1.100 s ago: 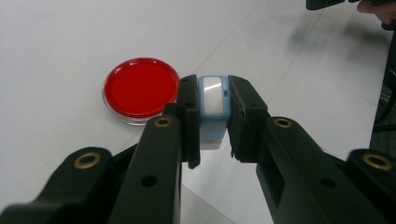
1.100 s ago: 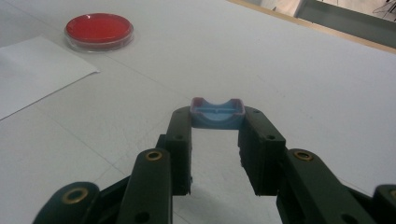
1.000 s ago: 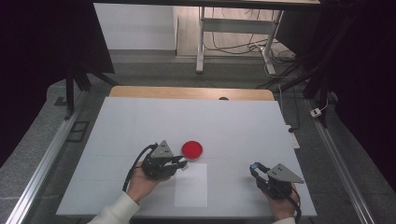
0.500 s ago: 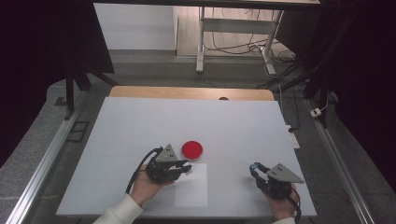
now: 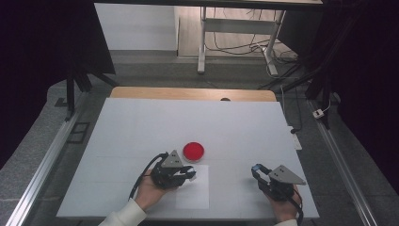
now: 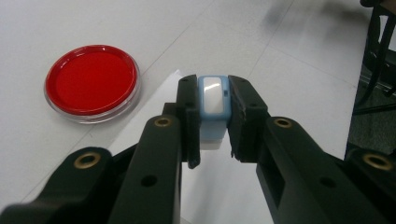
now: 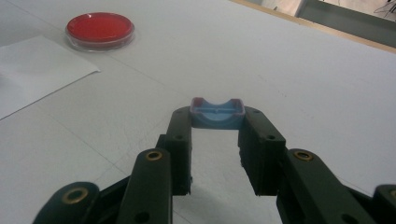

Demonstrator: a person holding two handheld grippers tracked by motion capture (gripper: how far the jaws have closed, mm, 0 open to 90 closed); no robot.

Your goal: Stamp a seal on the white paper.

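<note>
Red-filled clear dish (image 5: 193, 150) sits mid-tabletop (image 5: 141, 127), touching no tool; left tool (image 6: 212, 116) pinches a pale blue, white-faced block (image 6: 213, 100) above a white paper sheet (image 5: 194, 190); right tool (image 7: 217, 122) clamps a blue curved-top cap (image 7: 217, 112); no legible writing shows.

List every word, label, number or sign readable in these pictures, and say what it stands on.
None can be read.
The red dish, the paper sheet, the blue piece in the left gripper and the blue cap in the right gripper all look blank.
</note>
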